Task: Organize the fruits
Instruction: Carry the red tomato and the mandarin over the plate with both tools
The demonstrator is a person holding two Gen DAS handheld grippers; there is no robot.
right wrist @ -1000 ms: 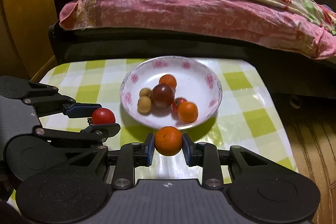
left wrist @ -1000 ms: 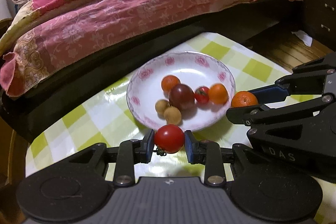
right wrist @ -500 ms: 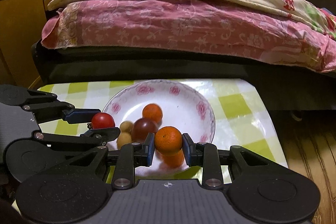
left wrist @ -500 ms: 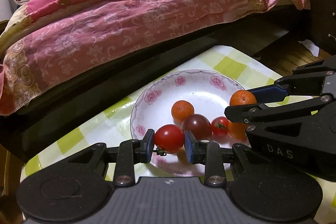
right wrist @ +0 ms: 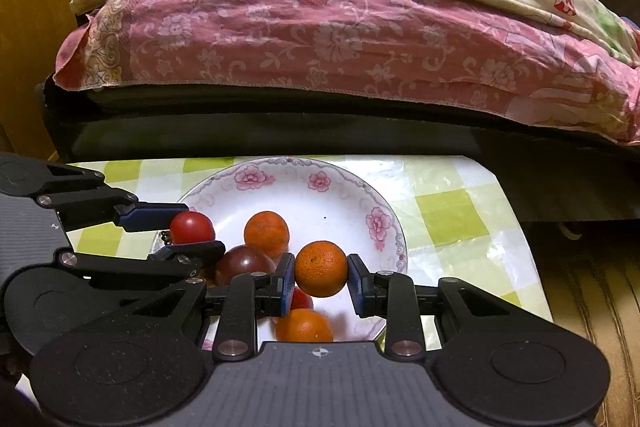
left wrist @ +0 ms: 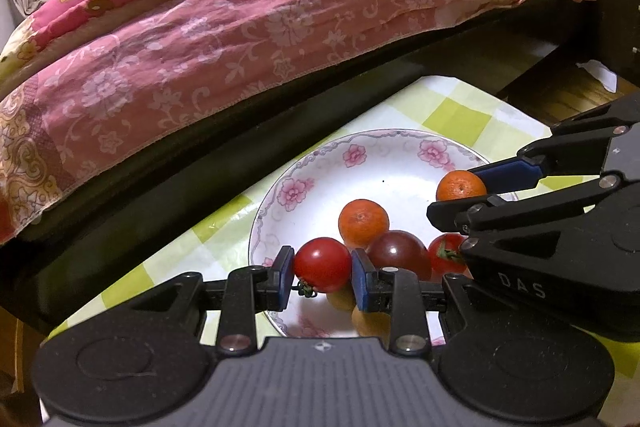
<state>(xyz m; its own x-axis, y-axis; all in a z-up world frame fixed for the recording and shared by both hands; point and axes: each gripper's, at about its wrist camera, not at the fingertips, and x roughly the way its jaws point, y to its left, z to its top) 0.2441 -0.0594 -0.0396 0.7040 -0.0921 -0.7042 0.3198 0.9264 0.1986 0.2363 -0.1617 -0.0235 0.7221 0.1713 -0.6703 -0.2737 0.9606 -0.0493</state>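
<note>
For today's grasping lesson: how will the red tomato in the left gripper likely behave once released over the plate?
The tomato is round and glossy, so it will probably roll. The plate dips inward, likely steering it toward the other fruit. Its skin looks thin; hard squeezing may bruise it.

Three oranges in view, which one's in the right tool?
The orange clamped between the right tool's blue pads, above the plate; the other two lie loose in it.

You see three oranges [right wrist: 321,269], three red tomatoes [left wrist: 322,264], one dark tomato [left wrist: 396,253], one plate [right wrist: 380,223].
</note>
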